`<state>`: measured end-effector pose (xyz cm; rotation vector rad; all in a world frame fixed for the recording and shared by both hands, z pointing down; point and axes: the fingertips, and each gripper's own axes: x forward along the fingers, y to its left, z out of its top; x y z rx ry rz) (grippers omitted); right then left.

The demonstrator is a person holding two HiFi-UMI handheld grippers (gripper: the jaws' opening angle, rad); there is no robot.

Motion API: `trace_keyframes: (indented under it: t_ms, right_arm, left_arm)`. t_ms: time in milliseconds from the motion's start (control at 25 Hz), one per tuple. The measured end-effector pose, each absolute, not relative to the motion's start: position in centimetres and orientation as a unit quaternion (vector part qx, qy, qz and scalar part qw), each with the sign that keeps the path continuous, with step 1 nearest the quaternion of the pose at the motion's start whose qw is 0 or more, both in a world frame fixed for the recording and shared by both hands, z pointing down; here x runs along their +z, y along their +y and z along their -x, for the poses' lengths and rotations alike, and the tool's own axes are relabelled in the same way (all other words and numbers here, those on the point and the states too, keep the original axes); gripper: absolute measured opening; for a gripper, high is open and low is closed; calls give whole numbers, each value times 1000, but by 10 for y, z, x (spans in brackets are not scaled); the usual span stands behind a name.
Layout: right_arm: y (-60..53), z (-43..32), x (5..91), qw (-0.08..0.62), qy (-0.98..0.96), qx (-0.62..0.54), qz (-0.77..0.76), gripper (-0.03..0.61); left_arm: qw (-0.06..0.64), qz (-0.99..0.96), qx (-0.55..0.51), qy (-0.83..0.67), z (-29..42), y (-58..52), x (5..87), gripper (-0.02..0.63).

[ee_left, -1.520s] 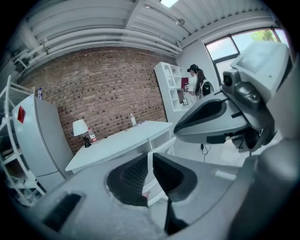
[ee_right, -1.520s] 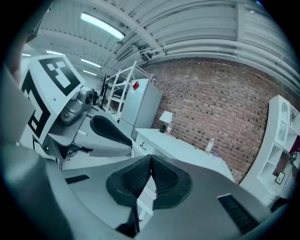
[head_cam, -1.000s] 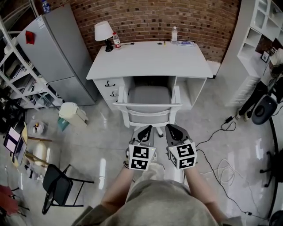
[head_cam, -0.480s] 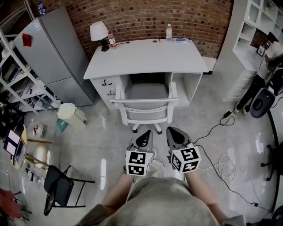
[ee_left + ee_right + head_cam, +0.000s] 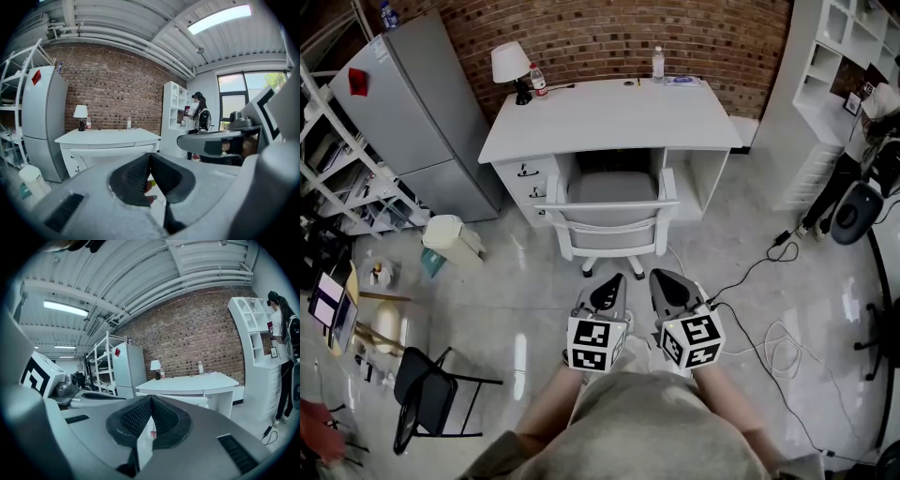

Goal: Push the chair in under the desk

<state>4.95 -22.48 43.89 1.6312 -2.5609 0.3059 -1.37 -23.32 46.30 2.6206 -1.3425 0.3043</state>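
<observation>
A white chair point(image 5: 611, 217) with a grey seat stands in the knee gap of the white desk point(image 5: 609, 117), its seat partly under the top and its backrest toward me. My left gripper point(image 5: 607, 291) and right gripper point(image 5: 664, 286) are held side by side in front of me, a short way back from the chair's backrest and touching nothing. Both are shut with nothing between the pads. From the left gripper view the desk point(image 5: 105, 137) and the chair's backrest point(image 5: 112, 153) lie ahead; the right gripper view shows the desk point(image 5: 190, 383) too.
A grey fridge point(image 5: 408, 108) and a shelf rack stand left of the desk, with a white bin point(image 5: 455, 242) and a black folding chair point(image 5: 427, 398) on the floor. Cables point(image 5: 769, 319) trail at right. A lamp point(image 5: 508, 66) and bottles sit on the desk. A person point(image 5: 200, 117) stands by white shelves.
Both grippers have drawn back from the chair's backrest toward me. The chair stands a little deeper under the desk than a second ago.
</observation>
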Motion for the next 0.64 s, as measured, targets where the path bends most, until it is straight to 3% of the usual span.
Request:
trace_keyframes:
  t_ms: [640]
  right_arm:
    - [-229,-37,436,46,-845,96,-524,6]
  left_arm:
    - [94,-881,99,-453,22,-238,458,11]
